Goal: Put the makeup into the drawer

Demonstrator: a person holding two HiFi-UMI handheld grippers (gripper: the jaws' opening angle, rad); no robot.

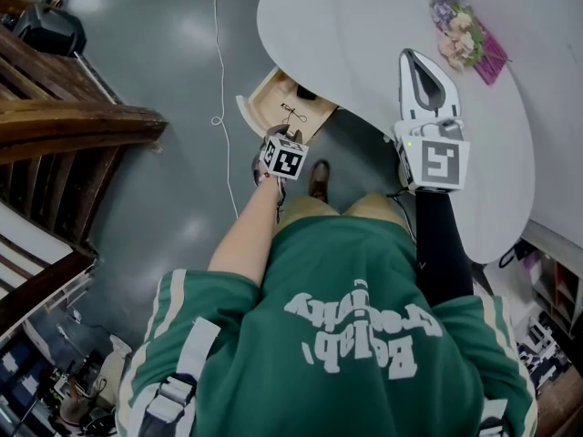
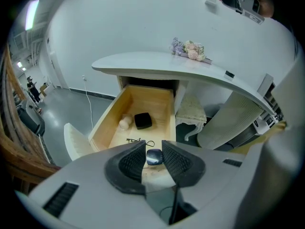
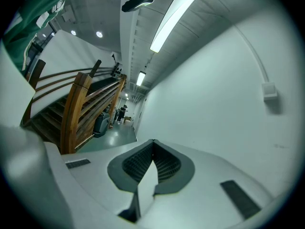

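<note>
Makeup (image 2: 154,157), a small dark glossy piece, is pinched between the pads of the left gripper (image 2: 153,146), whose jaws stand partly apart and press on it from both sides. That gripper tilts downward over the front edge of the open drawer (image 2: 107,120), so the piece hangs above the drawer's front part without touching the wood. The drawer is pulled out from under the near edge of the white table (image 1: 364,44). Inside it, toward the back, lies a black case (image 2: 143,120), with a pale ball (image 2: 125,123) just beside it near the left wall; a thin wire thing (image 2: 138,140) lies closer to the front edge. Over the table's right part the right gripper (image 3: 152,144) hovers roughly level, pointing at the white wall, its jaws clenched together with nothing between them. Flowers (image 1: 460,33) lie near the table's far edge, well apart from both grippers.
</note>
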